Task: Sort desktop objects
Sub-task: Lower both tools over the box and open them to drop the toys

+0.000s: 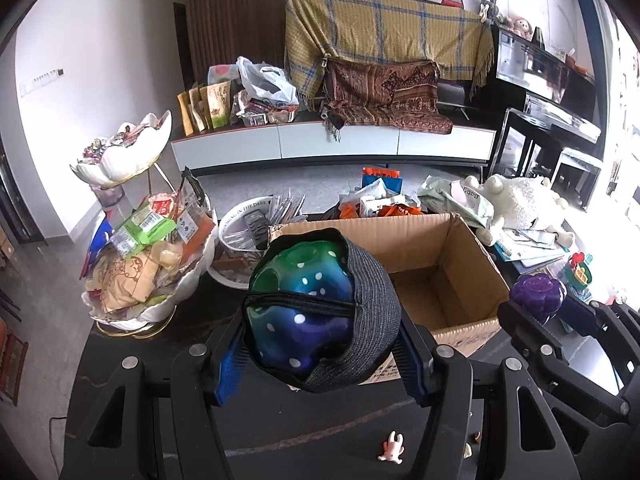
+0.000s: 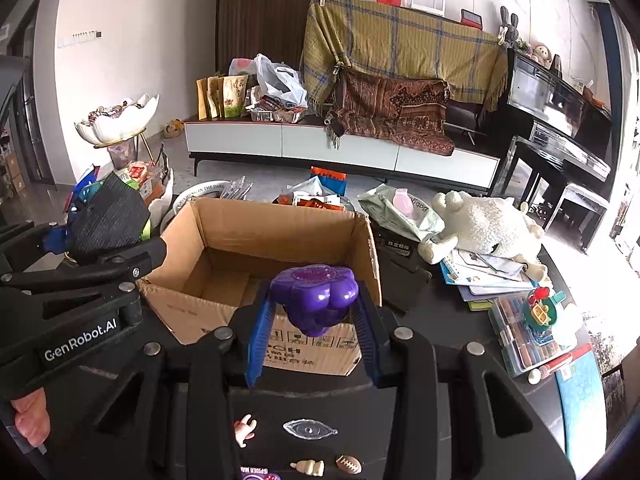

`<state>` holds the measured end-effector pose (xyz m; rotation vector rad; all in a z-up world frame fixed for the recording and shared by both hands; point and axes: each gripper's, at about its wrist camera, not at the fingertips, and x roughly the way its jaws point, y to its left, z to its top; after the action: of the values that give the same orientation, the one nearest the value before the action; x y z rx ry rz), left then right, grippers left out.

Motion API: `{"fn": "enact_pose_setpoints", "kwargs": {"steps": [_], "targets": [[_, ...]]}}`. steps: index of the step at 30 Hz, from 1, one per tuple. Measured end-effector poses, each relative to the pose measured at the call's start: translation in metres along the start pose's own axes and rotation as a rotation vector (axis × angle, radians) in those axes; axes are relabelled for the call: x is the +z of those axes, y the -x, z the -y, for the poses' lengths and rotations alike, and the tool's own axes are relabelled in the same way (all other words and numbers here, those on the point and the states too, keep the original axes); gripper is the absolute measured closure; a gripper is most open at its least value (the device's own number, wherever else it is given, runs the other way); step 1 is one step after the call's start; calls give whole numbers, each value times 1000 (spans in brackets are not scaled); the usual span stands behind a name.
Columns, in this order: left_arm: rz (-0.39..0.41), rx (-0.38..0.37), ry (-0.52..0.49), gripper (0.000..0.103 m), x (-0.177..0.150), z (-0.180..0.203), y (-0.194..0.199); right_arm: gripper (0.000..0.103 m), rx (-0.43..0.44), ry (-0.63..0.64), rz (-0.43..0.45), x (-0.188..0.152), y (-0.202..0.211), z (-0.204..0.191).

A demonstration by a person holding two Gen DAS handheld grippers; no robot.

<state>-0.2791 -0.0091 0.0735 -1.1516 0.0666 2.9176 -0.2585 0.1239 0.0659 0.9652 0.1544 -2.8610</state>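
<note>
A living room with a blanket-draped cabinet lies beyond a dark, crowded surface. At far left stands a white tiered dish heaped with snack packets, then a white bowl. The left claw is pinching a blue-green spotted ball half wrapped in a dark knit pouch, held near the left rim of the open cardboard box at centre. The right claw grips a purple flower-shaped toy just above the box's near wall. Right of the box lie a plush sheep, books and a clear case of coloured items. The step in hand seems to be dropping both things into the box. To do it well, carry each claw forward until its load is clearly over the bare bottom, past the flaps, and let go low so the ball does not bounce out, keeping the two claws apart.
</note>
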Motion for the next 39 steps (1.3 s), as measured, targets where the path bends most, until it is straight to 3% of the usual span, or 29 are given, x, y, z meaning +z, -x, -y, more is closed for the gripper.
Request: {"fn": "enact_pose_setpoints", "kwargs": {"steps": [9, 14, 15, 16, 18, 23, 39], "targets": [[-23, -27, 29, 43, 11, 0, -19, 68, -2, 1, -5, 6, -17, 1], [-107, -162, 94, 37, 20, -4, -38, 66, 45, -2, -22, 16, -35, -2], [-111, -168, 95, 36, 20, -4, -39, 57, 44, -5, -28, 16, -38, -3], [-106, -160, 91, 36, 20, -3, -38, 38, 40, -9, -30, 17, -40, -3], [-89, -131, 71, 36, 20, 0, -36, 22, 25, -19, -31, 17, -42, -4], [-46, -80, 23, 35, 15, 4, -23, 22, 29, -4, -30, 15, -35, -8], [-5, -55, 0, 33, -13, 1, 22, 22, 20, 27, -16, -4, 4, -13]]}}
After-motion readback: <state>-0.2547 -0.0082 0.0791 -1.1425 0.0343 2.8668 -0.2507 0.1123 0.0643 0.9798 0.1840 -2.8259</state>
